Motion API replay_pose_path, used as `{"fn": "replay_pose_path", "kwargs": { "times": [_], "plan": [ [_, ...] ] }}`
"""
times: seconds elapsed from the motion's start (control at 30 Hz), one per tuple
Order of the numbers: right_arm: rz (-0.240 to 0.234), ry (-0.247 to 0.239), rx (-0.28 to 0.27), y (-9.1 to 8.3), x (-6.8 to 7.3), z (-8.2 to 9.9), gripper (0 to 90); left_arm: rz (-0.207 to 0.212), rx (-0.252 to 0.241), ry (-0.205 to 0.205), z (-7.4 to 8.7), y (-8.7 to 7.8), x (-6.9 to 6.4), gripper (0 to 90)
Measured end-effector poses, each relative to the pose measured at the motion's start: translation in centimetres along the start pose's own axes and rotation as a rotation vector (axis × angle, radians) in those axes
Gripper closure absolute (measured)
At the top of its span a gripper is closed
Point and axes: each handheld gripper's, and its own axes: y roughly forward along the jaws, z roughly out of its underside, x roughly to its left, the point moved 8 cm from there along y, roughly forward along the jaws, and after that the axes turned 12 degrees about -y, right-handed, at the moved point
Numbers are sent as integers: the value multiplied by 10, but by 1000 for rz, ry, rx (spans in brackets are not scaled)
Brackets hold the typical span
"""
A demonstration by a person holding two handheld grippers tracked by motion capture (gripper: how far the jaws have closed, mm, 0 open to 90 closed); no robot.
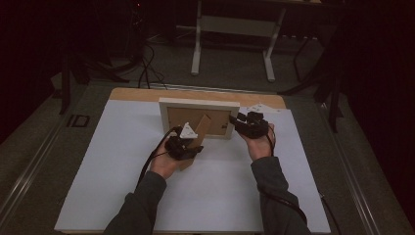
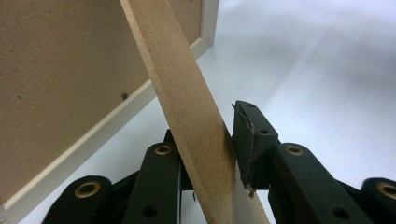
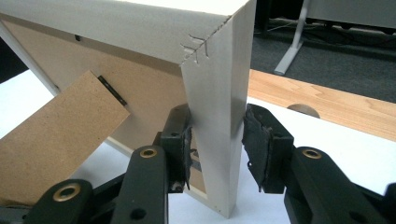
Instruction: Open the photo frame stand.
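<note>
Left gripper (image 2: 205, 154) is clamped part-open on the frame's brown easel stand (image 2: 187, 102), which slants up between its jaws. Right gripper (image 3: 215, 144) is clamped on the picture frame (image 3: 219, 116) at its side rail; the frame is held upright, backing (image 1: 195, 120) toward both grippers. White desk (image 1: 293, 196) lies bare around them.

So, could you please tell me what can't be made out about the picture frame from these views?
- Front of the picture frame: faces away in the high view; only its backing board shows.
- Foot of the easel stand: cut off by the bottom edge in the left gripper view, behind the left gripper.
- Right gripper grip on the frame's side: the right pad seems slightly clear; contact unclear.
</note>
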Motion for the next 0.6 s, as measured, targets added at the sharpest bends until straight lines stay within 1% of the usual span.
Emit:
{"fn": "replay_pose_path", "kwargs": {
  "times": [0.07,0.33,0.47,0.53,0.6],
  "plan": [
    [-1,0,-1,-1,1,1,617,-1,0,5,1,0,0,727],
    [-4,5,-6,-4,3,2,616,5,-3,-2,3,-2,-3,726],
    [-12,4,-4,-5,4,4,615,16,-18,-22,3,-6,0,726],
    [-9,0,-6,-6,5,4,615,22,-33,-38,2,-9,1,726],
    [-9,0,-5,-6,5,4,615,22,-38,-41,1,-11,2,727]
  ]
}}
